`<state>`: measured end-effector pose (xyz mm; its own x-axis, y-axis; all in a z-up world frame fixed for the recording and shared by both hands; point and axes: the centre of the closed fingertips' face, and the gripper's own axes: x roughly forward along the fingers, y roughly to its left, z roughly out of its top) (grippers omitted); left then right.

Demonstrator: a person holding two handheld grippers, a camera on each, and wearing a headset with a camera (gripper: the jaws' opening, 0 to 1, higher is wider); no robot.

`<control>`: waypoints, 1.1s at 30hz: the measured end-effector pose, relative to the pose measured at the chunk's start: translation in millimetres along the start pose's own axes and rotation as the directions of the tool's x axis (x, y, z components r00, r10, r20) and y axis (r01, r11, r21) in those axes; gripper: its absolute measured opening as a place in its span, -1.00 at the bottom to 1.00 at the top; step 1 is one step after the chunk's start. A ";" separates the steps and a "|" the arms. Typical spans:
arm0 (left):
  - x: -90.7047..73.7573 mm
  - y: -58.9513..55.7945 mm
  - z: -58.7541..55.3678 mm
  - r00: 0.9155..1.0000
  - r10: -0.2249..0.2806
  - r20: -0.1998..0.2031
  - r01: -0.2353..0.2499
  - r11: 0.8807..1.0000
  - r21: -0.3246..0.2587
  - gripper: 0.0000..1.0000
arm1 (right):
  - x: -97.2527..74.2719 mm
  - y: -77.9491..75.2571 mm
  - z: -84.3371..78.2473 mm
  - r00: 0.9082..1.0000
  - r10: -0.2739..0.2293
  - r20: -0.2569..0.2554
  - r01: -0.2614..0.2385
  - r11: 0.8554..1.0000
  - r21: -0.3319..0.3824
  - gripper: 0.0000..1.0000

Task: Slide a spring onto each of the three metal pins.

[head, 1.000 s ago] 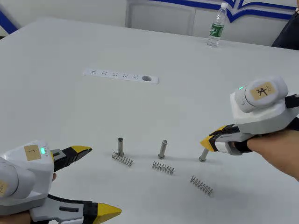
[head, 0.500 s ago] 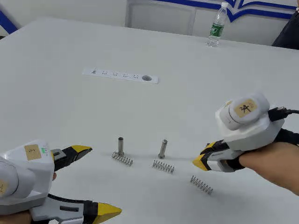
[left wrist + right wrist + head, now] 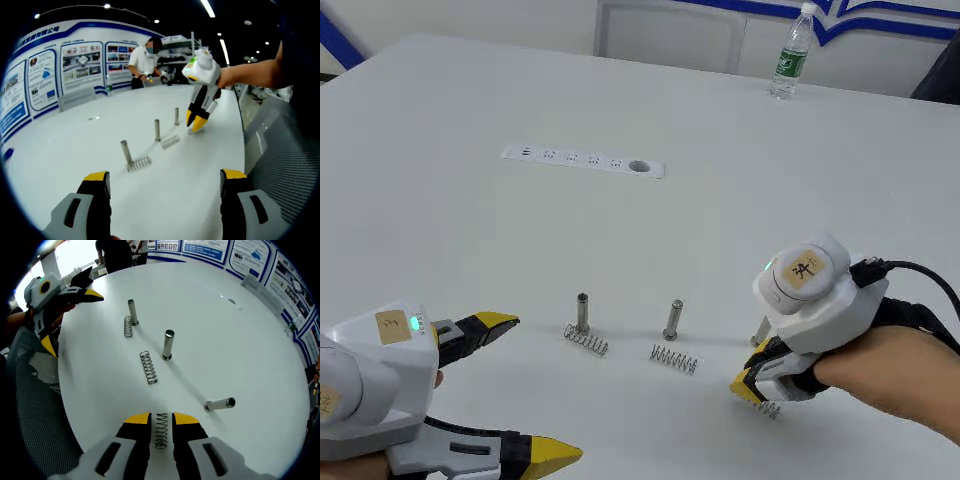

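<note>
My right tool point(image 3: 161, 420) is low over the white bench point(image 3: 720, 230). Its yellow-tipped jaws stand slightly apart, straddling the small coiled steel spring point(image 3: 161, 437). A sliver of bench shows on each side of the coil, so I judge it is not yet clamped.

The spring lies flat, with its long axis running straight along the jaws, away from me. The short grey metal pin point(image 3: 220, 404) it belongs on stands just ahead and to the right of the tips. Once I close on the coil, I expect to have to tip it upright before its bore lines up over that pin.

The other two pins point(image 3: 168, 345) point(image 3: 132, 311) are further off to the left. Each has its own spring point(image 3: 148, 367) point(image 3: 127, 326) lying at its foot, not yet threaded on.

My left tool point(image 3: 165, 176) has its jaws wide apart and holds nothing. It sits well back from the row, so the right hand is plainly the nearer one.
</note>
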<state>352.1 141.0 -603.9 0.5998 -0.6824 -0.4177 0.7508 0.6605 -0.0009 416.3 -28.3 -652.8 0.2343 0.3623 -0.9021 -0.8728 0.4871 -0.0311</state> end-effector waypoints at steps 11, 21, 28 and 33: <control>-0.6 0.8 -1.8 1.000 0.006 -0.003 -0.006 1.000 -0.008 0.84 | 9.1 1.2 -7.3 0.998 0.028 -0.052 -0.029 0.999 -0.017 -0.66; 0.3 1.8 -3.6 1.000 0.009 -0.005 -0.009 1.000 -0.014 0.84 | 12.9 1.7 -10.2 0.996 0.048 -0.076 -0.049 0.999 -0.022 -0.68; 0.9 1.4 -4.2 1.000 0.009 -0.006 -0.009 1.000 -0.016 0.84 | 12.9 0.7 -10.7 0.994 0.056 -0.094 -0.059 0.998 -0.029 -0.71; 0.8 1.1 -4.7 1.000 0.008 -0.007 -0.009 1.000 -0.016 0.84 | 13.0 1.2 -10.8 0.993 0.052 -0.105 -0.057 0.998 -0.038 -0.72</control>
<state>352.1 142.6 -608.5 0.6041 -0.6745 -0.4244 0.7411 0.6713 -0.0121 413.6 -31.7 -669.2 0.1421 0.3021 -0.9426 -0.9001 0.4356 0.0039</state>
